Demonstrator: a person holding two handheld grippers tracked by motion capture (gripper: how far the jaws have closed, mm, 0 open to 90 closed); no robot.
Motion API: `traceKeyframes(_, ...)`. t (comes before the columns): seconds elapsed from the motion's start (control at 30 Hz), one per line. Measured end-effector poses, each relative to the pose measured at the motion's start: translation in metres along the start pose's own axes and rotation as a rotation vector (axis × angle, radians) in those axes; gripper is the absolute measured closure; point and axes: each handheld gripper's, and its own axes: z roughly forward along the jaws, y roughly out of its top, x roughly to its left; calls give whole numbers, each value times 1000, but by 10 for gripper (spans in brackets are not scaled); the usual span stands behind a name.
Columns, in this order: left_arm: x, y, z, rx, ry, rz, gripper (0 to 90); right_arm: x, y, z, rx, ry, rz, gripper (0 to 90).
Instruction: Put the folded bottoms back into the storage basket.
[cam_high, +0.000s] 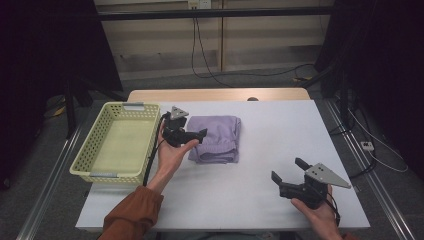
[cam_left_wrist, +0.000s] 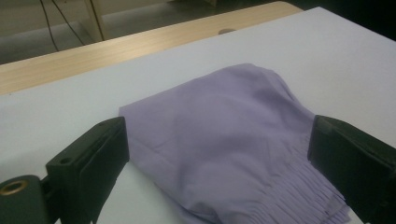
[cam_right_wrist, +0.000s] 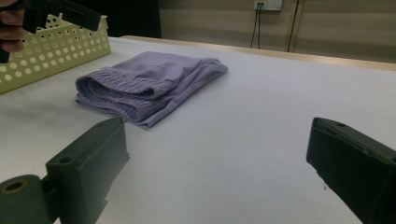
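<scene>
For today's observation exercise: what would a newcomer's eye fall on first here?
The folded purple cloth at the table's middle, bright against the white top. The left claw, open, hovers at its left edge; a yellow basket sits further left. The right claw waits open, near right.

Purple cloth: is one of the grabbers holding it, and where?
No, nothing is held. The left gripper hangs open over the folded purple cloth; the right gripper is open, away from it.

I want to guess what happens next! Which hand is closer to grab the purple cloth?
Probably the left. The left gripper hovers open right at the folded purple cloth, beside the basket. The right gripper is open too, but apart from it.
</scene>
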Motion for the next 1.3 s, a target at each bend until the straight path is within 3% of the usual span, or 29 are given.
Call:
traceKeyframes(0.13,3,2,9,18,7,-14,49,0,0,0,1,1,1,53)
traceKeyframes(0.33,14,-4,27,47,12,-69,60,0,0,-1,-2,-3,-2,57)
traceKeyframes(0.43,16,-7,32,98,55,-67,60,0,0,0,3,-1,0,56)
traceKeyframes(0.57,13,-8,35,115,78,-40,129,0,-1,1,12,3,0,55)
traceKeyframes(0.77,28,-16,46,156,74,-117,185,0,-1,1,14,1,0,55)
traceKeyframes(0.8,31,-17,46,181,68,-121,260,-1,-1,1,17,-1,3,55)
traceKeyframes(0.9,38,-21,50,189,40,-179,305,0,-1,2,21,3,4,55)
traceKeyframes(0.93,39,-21,50,198,40,-176,356,0,-1,2,25,7,3,55)
traceKeyframes(1.07,38,-24,54,236,45,-183,402,0,-2,2,25,8,3,55)
traceKeyframes(1.23,37,-28,59,266,55,-174,363,1,-2,3,39,7,-1,54)
traceKeyframes(1.3,33,-28,61,275,73,-144,367,1,-2,4,40,8,0,54)
